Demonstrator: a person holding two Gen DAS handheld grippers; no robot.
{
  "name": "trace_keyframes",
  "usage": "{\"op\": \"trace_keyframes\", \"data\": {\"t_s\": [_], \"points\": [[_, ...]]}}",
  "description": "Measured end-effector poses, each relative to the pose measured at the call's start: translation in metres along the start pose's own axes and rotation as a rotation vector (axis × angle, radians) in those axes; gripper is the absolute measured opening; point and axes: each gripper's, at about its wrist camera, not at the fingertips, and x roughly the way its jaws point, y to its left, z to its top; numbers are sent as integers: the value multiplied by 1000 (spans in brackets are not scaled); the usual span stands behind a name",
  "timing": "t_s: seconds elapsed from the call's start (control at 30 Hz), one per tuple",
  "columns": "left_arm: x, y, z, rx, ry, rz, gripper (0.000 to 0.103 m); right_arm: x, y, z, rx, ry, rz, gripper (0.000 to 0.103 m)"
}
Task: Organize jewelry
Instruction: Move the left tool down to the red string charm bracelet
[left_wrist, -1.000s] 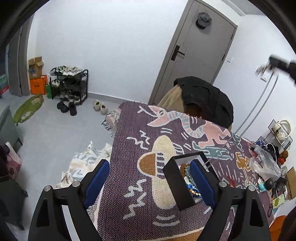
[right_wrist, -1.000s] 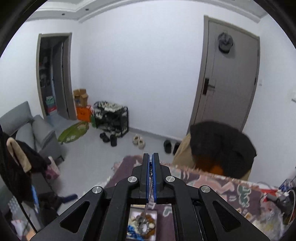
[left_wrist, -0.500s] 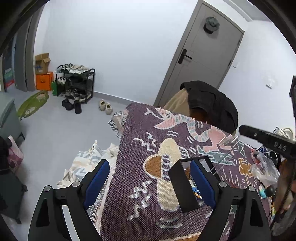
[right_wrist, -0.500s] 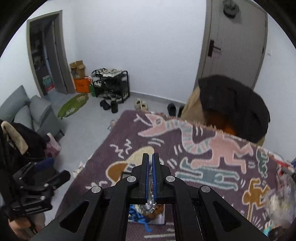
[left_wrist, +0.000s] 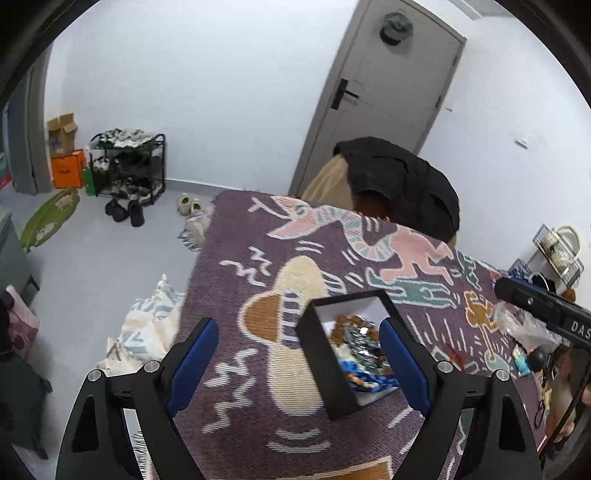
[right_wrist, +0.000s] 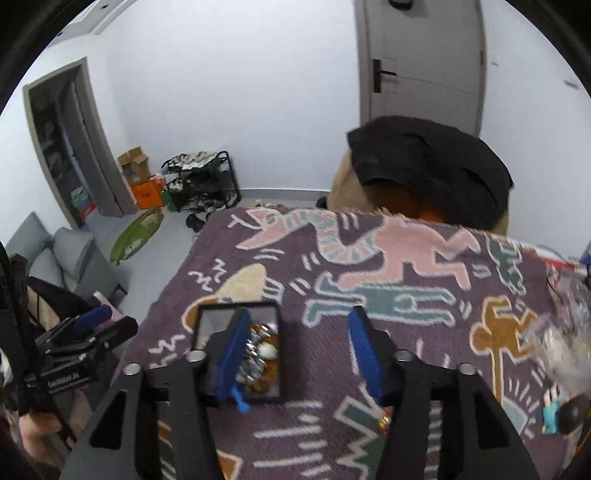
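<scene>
Black box (right_wrist: 280, 369) partly hidden behind right hand-held gripper (right_wrist: 301, 356) finger, jewelry (left_wrist: 360, 343) blurred

Both the left gripper (left_wrist: 297, 356) and right gripper (right_wrist: 301, 350) hover with blue-padded fingers (left_wrist: 402, 363) spread wide, holding nothing.

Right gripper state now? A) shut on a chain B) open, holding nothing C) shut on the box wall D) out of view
B: in the right wrist view the right gripper has its jaws spread wide with only the patterned blanket showing between them, beside the black jewelry box.
</scene>
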Motion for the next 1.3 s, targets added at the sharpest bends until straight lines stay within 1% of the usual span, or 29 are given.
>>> {"op": "trace_keyframes", "data": {"t_s": [0.07, 0.23, 0.4, 0.63, 0.67, 0.7, 0.77, 0.9, 1.0, 1.07, 1.17, 1.3], "points": [[3, -11, -1, 17, 8, -8, 89, -5, -15, -9, 23, -4, -11, 68], [12, -43, -4, 67, 30, -36, 89, -13, -54, -28, 94, 9, -26, 68], [22, -78, -12, 130, 61, -71, 89, -21, -97, -49, 197, 21, -35, 68], [36, -123, -22, 210, 101, -98, 89, -27, -135, -79, 288, 38, -47, 69], [38, -128, -24, 220, 106, -104, 89, -27, -139, -83, 297, 45, -49, 71], [40, -134, -25, 232, 113, -111, 89, -27, -143, -88, 305, 50, -50, 76], [45, -145, -29, 254, 132, -125, 89, -29, -148, -97, 318, 48, -50, 81], [54, -167, -38, 301, 144, -141, 88, -28, -156, -115, 341, 68, -46, 82], [63, -182, -44, 331, 169, -156, 79, -26, -159, -129, 345, 83, -46, 82], [72, -190, -49, 348, 196, -157, 69, -25, -163, -137, 356, 90, -51, 82], [87, -201, -56, 360, 241, -162, 59, -26, -171, -149, 385, 92, -61, 82], [106, -212, -65, 367, 291, -153, 51, -30, -182, -160, 424, 88, -70, 82]]}}
